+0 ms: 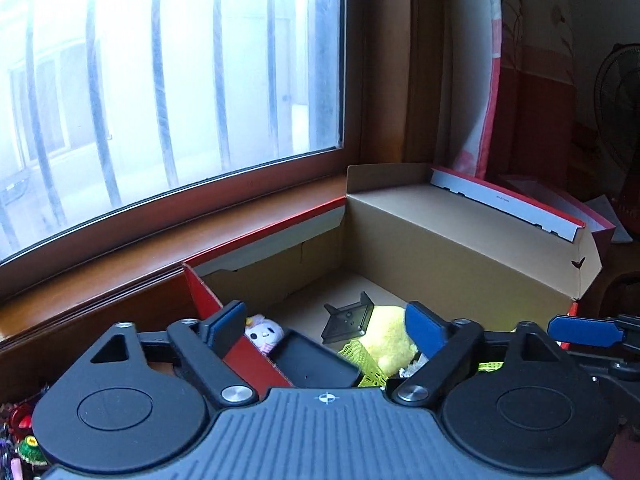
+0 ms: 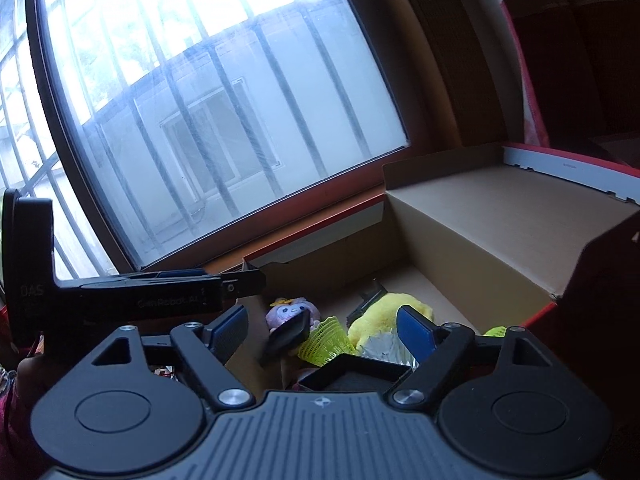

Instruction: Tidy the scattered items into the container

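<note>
Little text can be read. In the right wrist view, at the left middle of the frame, the black side of the left gripper (image 2: 240,282) carries pale lettering: "DAS" near its far-left end, and "GenRobot.AI" along its bar. In the left wrist view, at right of centre, the cardboard box's (image 1: 460,240) grey flap bears a small printed word, too tiny to read.

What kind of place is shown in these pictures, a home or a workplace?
Most likely a room in a home. A barred window with a wooden sill, a patterned curtain and a standing fan suggest it. An open cardboard box by the sill holds plush toys.
</note>
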`<move>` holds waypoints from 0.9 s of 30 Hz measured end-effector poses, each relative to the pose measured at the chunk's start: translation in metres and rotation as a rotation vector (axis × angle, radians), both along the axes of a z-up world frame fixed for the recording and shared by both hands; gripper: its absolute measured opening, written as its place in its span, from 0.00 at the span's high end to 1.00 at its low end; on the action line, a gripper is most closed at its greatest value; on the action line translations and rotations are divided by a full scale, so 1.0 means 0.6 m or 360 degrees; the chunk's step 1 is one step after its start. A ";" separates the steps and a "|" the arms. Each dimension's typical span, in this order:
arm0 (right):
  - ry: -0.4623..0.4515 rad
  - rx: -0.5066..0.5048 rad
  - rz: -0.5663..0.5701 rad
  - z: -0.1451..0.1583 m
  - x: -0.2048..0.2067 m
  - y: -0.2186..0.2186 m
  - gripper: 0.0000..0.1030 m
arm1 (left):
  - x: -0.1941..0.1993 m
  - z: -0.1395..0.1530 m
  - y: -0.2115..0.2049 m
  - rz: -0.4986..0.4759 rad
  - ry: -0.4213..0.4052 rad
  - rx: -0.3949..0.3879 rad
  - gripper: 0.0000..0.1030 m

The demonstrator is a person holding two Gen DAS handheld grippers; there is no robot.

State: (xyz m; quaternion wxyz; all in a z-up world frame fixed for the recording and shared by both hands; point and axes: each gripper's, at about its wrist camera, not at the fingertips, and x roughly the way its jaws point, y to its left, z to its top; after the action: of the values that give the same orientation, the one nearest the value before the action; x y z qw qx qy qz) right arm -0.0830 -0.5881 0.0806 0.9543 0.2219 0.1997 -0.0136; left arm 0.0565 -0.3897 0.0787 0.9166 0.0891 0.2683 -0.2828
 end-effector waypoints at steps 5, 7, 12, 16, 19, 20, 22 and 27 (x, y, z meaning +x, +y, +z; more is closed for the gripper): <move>-0.0028 0.0020 -0.0131 0.001 -0.039 0.013 0.11 | -0.045 -0.001 0.029 -0.0080 -0.0028 -0.0003 0.04; -0.0067 0.0019 -0.0230 -0.002 -0.073 0.025 0.08 | -0.069 -0.004 0.040 -0.0153 -0.0056 0.0000 0.02; -0.0138 -0.0098 -0.0508 -0.025 -0.190 0.076 0.00 | -0.121 -0.028 0.056 -0.0355 -0.0074 -0.0014 0.00; 0.0013 -0.0188 -0.0662 -0.047 -0.272 0.118 0.00 | -0.158 -0.050 0.070 -0.0474 0.0027 -0.0017 0.00; 0.0085 -0.0166 -0.0773 -0.060 -0.328 0.142 0.00 | -0.185 -0.067 0.083 -0.0540 0.0061 0.0006 0.00; 0.0096 -0.0150 -0.0814 -0.064 -0.344 0.148 0.00 | -0.195 -0.071 0.090 -0.0548 0.0059 0.0020 0.00; 0.0100 -0.0126 -0.0887 -0.067 -0.372 0.165 0.00 | -0.216 -0.076 0.114 -0.0557 0.0058 0.0031 0.00; 0.0068 -0.0124 -0.0999 -0.064 -0.452 0.228 0.00 | -0.279 -0.083 0.202 -0.0543 0.0046 0.0016 0.00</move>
State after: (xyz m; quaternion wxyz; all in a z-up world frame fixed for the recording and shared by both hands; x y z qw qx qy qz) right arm -0.3542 -0.4512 0.0425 0.9068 0.2357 0.1407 -0.3198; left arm -0.1109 -0.2687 0.0288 0.8509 0.1340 0.2639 -0.4341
